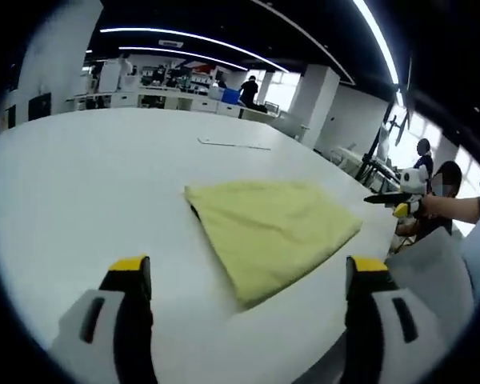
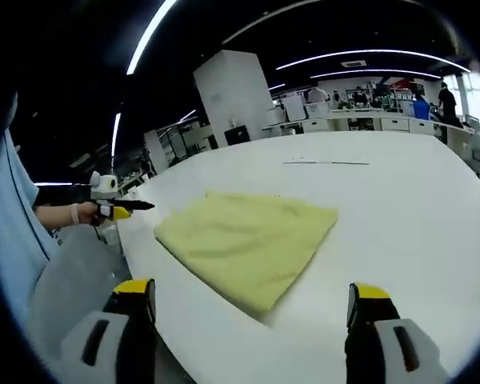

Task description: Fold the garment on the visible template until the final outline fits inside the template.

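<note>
here, folded yellow garment (image 1: 270,226) lies on white table (image 1: 88,176), both tongs apart.

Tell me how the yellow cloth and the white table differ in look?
The cloth is pale yellow, soft and slightly wrinkled; the table is white, smooth and hard-looking. The cloth is small and folded into a rough four-sided shape with straight edges; the table is far larger, with a curved edge. The cloth lies near the table's edge, covering only a small part of it. Both are plain, with no pattern.
</note>
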{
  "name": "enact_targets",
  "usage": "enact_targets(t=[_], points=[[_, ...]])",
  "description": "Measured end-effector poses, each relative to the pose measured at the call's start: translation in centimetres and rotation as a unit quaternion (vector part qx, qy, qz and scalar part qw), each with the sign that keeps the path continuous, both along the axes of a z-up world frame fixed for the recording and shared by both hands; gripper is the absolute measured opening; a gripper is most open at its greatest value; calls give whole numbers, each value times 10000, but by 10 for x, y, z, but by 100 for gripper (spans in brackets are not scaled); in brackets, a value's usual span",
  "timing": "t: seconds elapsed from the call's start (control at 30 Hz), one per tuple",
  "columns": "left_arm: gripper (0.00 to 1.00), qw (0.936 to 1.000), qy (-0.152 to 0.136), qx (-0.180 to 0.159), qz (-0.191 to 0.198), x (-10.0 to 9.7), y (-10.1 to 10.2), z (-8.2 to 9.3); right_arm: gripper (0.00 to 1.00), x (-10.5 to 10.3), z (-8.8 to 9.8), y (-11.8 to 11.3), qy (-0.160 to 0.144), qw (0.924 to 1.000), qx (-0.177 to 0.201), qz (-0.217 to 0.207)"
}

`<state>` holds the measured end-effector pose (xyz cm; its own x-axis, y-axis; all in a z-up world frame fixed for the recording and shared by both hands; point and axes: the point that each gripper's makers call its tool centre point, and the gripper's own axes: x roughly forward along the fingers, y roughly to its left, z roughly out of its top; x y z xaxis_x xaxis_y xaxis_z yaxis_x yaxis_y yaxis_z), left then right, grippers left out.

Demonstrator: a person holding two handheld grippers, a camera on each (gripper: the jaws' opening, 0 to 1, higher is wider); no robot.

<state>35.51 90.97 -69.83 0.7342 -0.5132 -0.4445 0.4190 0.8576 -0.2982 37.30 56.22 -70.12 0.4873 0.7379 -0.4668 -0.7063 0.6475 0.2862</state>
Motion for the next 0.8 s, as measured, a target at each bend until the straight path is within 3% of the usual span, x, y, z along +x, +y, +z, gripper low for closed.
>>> enact_targets(t=[0.23,0.5,0.57,0.8], points=[[99,9999,5,94,-36,-6,-6,0,100,-3,2,-13,7,10000,52,-75],[98,10000,-5,-23,33,-9,-16,0,100,-7,2,-7,29,10000,78,-45],[98,9999,-1,132,-28,-9,-15,-1,100,-10,2,-4,59,10000,65,-9],[97,9998,-153,-6,127,-7,-9,6,100,-12,5,-4,72,10000,6,42]])
